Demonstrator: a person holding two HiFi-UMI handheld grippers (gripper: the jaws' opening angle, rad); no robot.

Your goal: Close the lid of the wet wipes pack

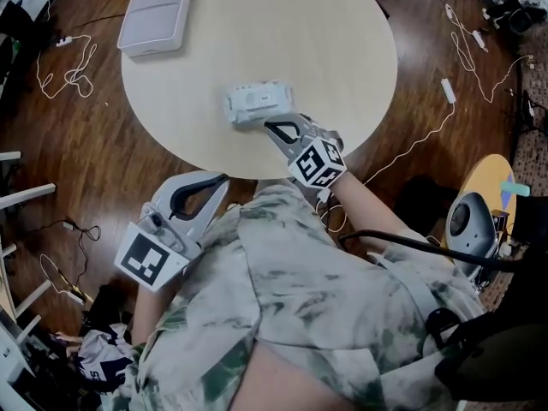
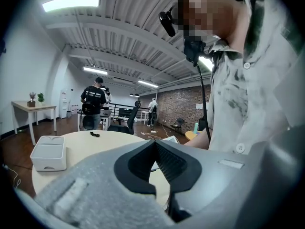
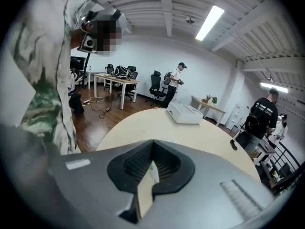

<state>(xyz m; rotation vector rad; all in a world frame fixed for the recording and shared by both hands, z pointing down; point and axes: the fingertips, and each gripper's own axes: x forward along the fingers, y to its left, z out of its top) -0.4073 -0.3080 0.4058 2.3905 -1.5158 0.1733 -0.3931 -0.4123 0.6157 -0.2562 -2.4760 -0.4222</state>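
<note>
The wet wipes pack [image 1: 259, 103], white with a flat pale lid on top, lies on the round beige table [image 1: 342, 50] near its front edge. My right gripper [image 1: 269, 125] is shut, its tips at the pack's near edge; I cannot tell if they touch. In the right gripper view the shut jaws [image 3: 153, 141] hide the pack except a white-green sliver [image 3: 153, 171] in the gap. My left gripper [image 1: 224, 178] hangs shut and empty off the table's front edge, to the pack's lower left, and looks shut in its own view [image 2: 155, 142].
A white square box [image 1: 154, 17] sits at the table's far left, seen also from both grippers [image 2: 49, 152] [image 3: 185, 112]. Cables [image 1: 467, 41] trail over the wood floor. A small yellow side table [image 1: 497, 178] stands right. People stand at desks far back [image 2: 94, 104].
</note>
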